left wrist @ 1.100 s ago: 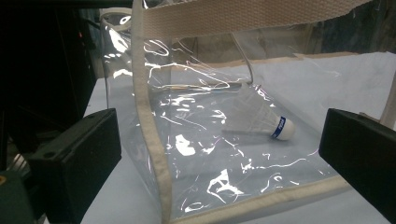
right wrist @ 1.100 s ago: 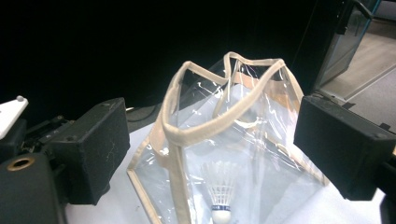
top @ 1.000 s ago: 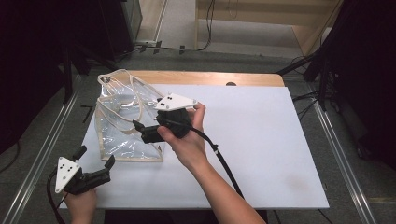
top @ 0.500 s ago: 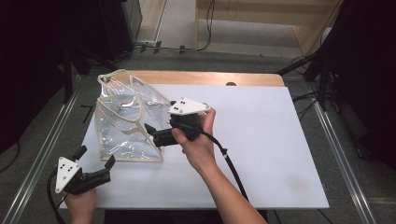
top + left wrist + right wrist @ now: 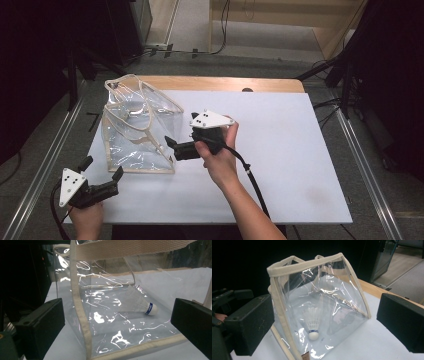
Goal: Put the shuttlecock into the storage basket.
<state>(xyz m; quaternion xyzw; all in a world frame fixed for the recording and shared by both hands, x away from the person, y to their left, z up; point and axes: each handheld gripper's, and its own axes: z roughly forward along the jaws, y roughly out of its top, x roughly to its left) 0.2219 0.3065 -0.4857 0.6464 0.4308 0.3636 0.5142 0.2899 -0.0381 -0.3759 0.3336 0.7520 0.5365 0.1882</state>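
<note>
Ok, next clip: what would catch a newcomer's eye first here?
The clear plastic bag with beige trim, standing at the left of the white table, with a white shuttlecock lying inside it. Both grippers are open and apart from it: the right gripper beside its near right corner, the left gripper at the table's near left edge.

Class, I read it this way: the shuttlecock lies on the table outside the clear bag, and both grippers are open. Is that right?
Not quite. The shuttlecock lies inside the clear bag, as the right gripper view shows. Both grippers are open.
</note>
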